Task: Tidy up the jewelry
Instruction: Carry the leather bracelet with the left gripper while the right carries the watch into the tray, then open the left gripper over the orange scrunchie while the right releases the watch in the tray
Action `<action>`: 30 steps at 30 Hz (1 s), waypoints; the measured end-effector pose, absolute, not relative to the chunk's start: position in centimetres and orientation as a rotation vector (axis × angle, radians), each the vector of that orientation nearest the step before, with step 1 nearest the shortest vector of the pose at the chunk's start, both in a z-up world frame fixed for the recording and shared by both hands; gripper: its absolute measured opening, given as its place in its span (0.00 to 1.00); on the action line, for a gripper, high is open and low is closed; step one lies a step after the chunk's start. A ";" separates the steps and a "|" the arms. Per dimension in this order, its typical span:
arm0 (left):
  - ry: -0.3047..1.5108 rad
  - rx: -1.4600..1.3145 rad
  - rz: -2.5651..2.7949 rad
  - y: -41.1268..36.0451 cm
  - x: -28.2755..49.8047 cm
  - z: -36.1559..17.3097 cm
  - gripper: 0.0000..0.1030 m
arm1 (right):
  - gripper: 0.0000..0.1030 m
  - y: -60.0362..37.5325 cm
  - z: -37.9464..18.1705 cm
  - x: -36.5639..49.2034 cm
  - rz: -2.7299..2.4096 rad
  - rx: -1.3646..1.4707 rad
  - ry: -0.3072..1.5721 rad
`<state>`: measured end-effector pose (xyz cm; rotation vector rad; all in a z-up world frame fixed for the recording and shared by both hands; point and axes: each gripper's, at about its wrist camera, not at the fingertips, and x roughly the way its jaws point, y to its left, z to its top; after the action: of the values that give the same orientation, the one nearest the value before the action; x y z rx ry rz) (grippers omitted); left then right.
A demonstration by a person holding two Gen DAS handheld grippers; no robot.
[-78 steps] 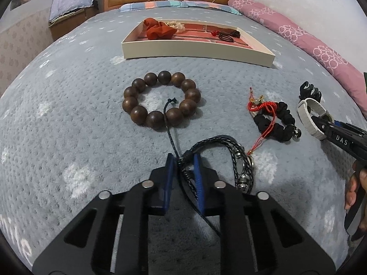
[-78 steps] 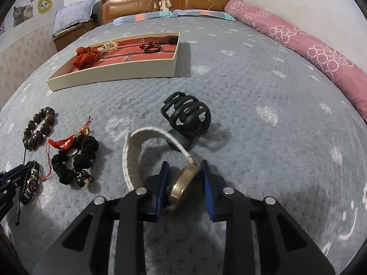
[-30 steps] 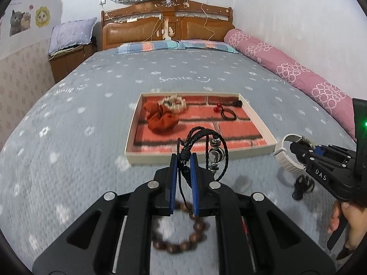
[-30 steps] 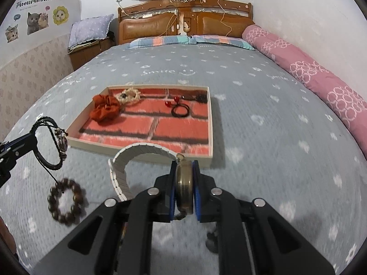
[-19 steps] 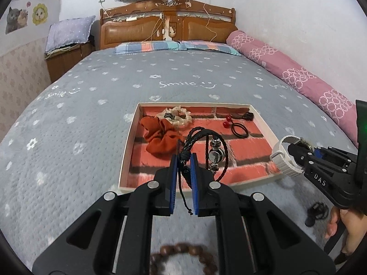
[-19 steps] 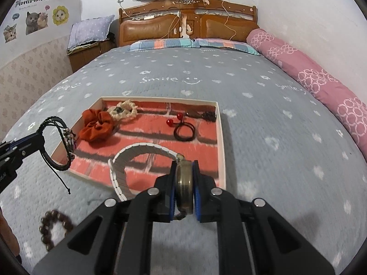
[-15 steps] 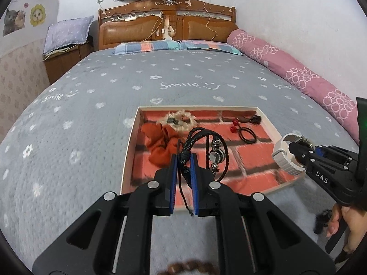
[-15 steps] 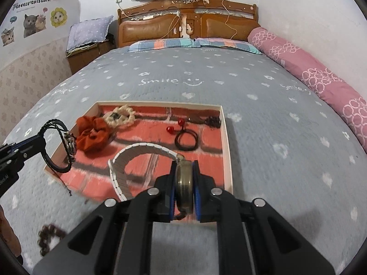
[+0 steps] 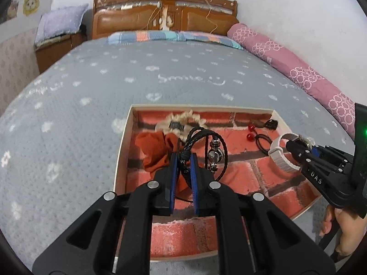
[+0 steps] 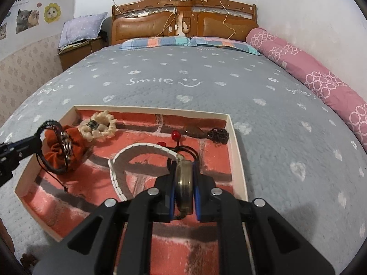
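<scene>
A cream-walled tray (image 9: 122,144) with a red brick-pattern floor lies on the grey bedspread; it also shows in the right wrist view (image 10: 238,158). My left gripper (image 9: 183,160) is shut on a black braided cord bracelet (image 9: 215,153) with metal beads, held above the tray's left half. My right gripper (image 10: 184,167) is shut on the brass case of a watch (image 10: 183,178) with a white strap (image 10: 142,147), held above the tray's middle. The watch also shows in the left wrist view (image 9: 283,154), and the cord bracelet shows in the right wrist view (image 10: 57,146).
In the tray lie an orange scrunchie (image 10: 57,146), a cream scrunchie (image 10: 98,126), a black hair tie with red beads (image 10: 176,137) and a dark hair clip (image 10: 206,134). A pink bolster (image 10: 309,73) runs along the right. The wooden headboard (image 10: 183,23) stands beyond.
Both grippers have moved forward over the tray with their items still held. The bead bracelet, black scrunchie and claw clip on the bedspread have dropped out of view.
</scene>
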<state>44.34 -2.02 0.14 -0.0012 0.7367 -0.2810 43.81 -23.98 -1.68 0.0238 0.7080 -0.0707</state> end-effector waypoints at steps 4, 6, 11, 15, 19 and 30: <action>0.753 -0.013 -0.280 -1.7 45.0 -0.8 0.10 | 0.13 -23.8 -2.3 44.5 -0.086 0.010 0.712; 0.767 -0.013 -0.268 -1.5 45.4 -1.4 0.10 | 0.13 -23.9 -2.4 44.6 -0.095 0.010 0.710; 0.784 -0.016 -0.254 -1.1 46.0 -2.4 0.10 | 0.13 -24.2 -3.1 44.9 -0.115 0.008 0.724; 0.789 -0.011 -0.249 -1.1 46.1 -2.8 0.10 | 0.13 -24.3 -3.6 45.2 -0.113 0.011 0.737; 0.801 -0.025 -0.241 -1.0 46.5 -3.2 0.11 | 0.13 -24.3 -4.0 45.4 -0.112 0.011 0.746; 0.847 -0.056 -0.213 -0.1 47.1 -4.0 0.41 | 0.14 -24.3 -5.0 45.9 -0.103 0.010 0.780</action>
<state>47.14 -0.10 -3.96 -0.0560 0.8465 -0.2134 45.89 -24.34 -4.98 0.0097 0.7805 -0.1033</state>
